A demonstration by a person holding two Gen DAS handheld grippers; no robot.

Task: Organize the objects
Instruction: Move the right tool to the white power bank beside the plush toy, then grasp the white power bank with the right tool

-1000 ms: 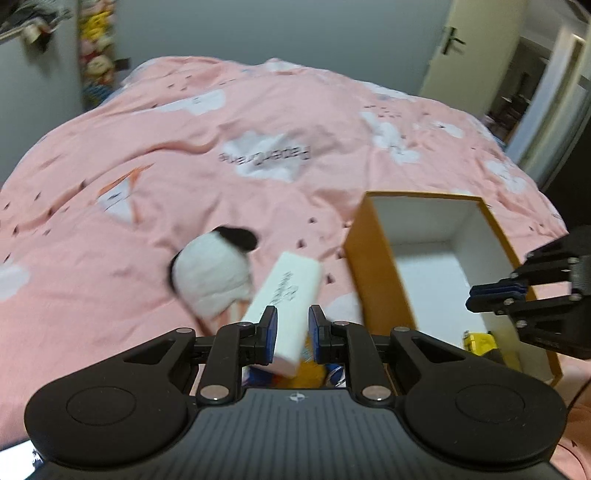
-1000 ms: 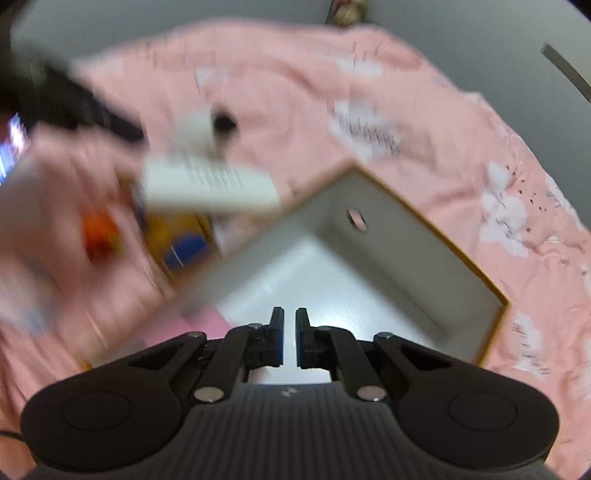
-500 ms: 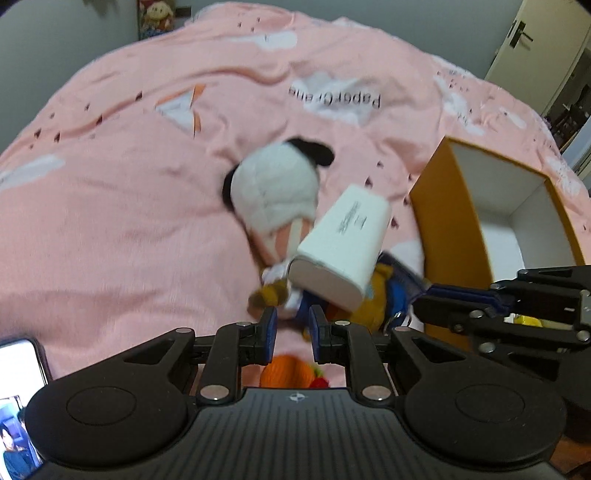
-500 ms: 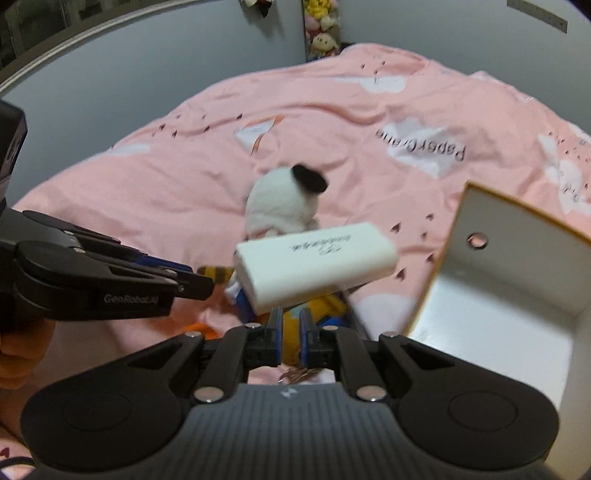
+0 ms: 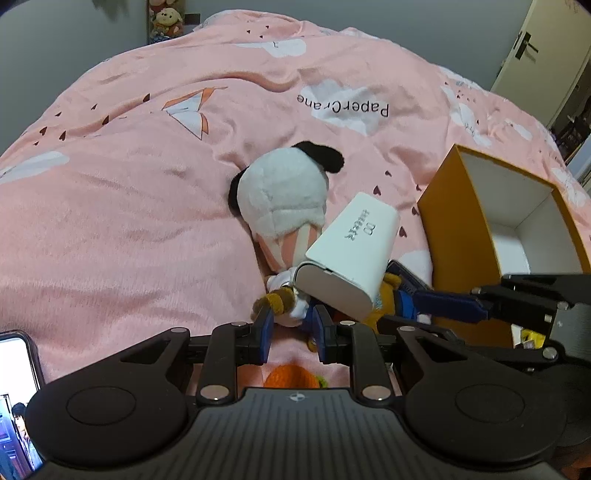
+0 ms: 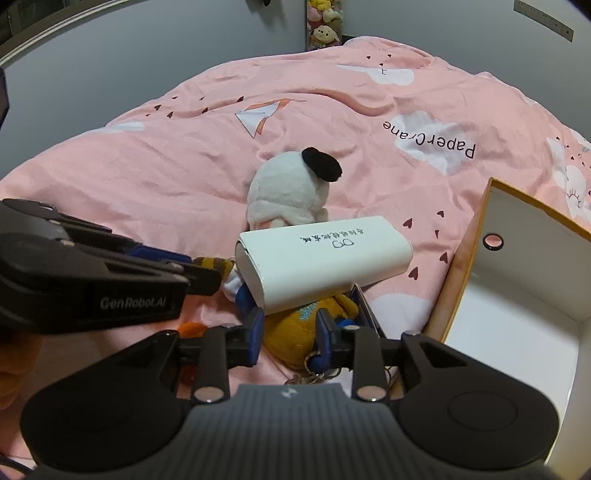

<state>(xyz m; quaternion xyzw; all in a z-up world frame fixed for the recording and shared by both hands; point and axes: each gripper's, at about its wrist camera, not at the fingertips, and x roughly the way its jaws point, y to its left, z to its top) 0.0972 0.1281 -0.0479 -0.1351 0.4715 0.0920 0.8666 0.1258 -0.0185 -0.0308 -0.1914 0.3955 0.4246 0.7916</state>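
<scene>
A white rectangular case (image 5: 349, 256) (image 6: 321, 260) lies on top of a yellow plush toy (image 6: 306, 326) (image 5: 384, 295) on the pink bedspread (image 5: 147, 184). A white plush with black ears (image 5: 284, 195) (image 6: 291, 195) lies just behind it. My left gripper (image 5: 291, 325) is open, its fingertips at a small brown and white part of the toy pile. My right gripper (image 6: 290, 328) is open, its jaws on either side of the yellow plush, just below the case. An orange box with a white inside (image 5: 458, 236) (image 6: 517, 295) stands open at the right.
A phone (image 5: 16, 398) with a lit screen lies at the lower left. An orange knitted object (image 5: 291, 376) sits under my left gripper. Keys on a ring (image 6: 314, 373) lie by my right gripper. Plush toys (image 5: 166, 22) stand at the far wall. A door (image 5: 535, 48) is far right.
Both grippers have opened wider and moved closer to the toy pile. The white case still rests on the yellow plush.
</scene>
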